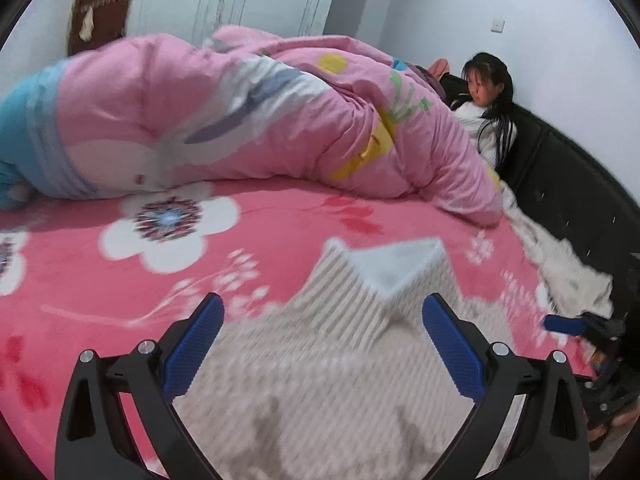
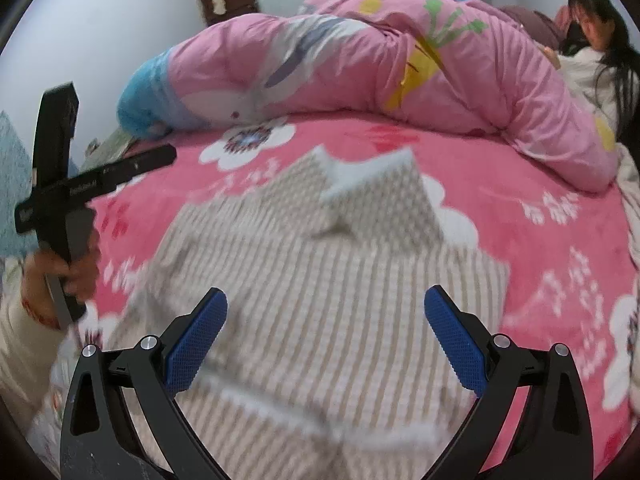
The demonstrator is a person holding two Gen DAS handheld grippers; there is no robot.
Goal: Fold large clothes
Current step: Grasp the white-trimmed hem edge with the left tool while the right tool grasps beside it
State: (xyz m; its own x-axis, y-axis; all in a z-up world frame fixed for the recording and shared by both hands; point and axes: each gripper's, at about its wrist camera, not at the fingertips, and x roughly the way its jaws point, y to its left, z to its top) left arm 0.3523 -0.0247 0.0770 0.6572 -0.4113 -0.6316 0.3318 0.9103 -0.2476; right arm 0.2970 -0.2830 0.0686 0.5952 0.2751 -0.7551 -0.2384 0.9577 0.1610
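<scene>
A beige-and-white striped shirt [image 1: 328, 368] lies flat on the pink floral bedspread [image 1: 100, 312], its white collar [image 1: 400, 268] pointing toward the far side. My left gripper [image 1: 324, 310] hovers open over the shirt's middle, nothing between its blue pads. In the right wrist view the same shirt [image 2: 320, 280] spreads below my right gripper [image 2: 326, 296], which is also open and holds nothing. The collar [image 2: 368, 176] lies ahead of it. A blue pad [image 1: 560, 325] of the right gripper shows at the shirt's right side. The image is blurred by motion.
A rolled pink quilt [image 1: 240, 120] lies across the far side of the bed. A person [image 1: 488, 112] sits at the far right against the black headboard [image 1: 560, 184]. A white cloth [image 1: 560, 272] lies along the right edge. A hand [image 2: 60, 272] holds the left gripper's handle.
</scene>
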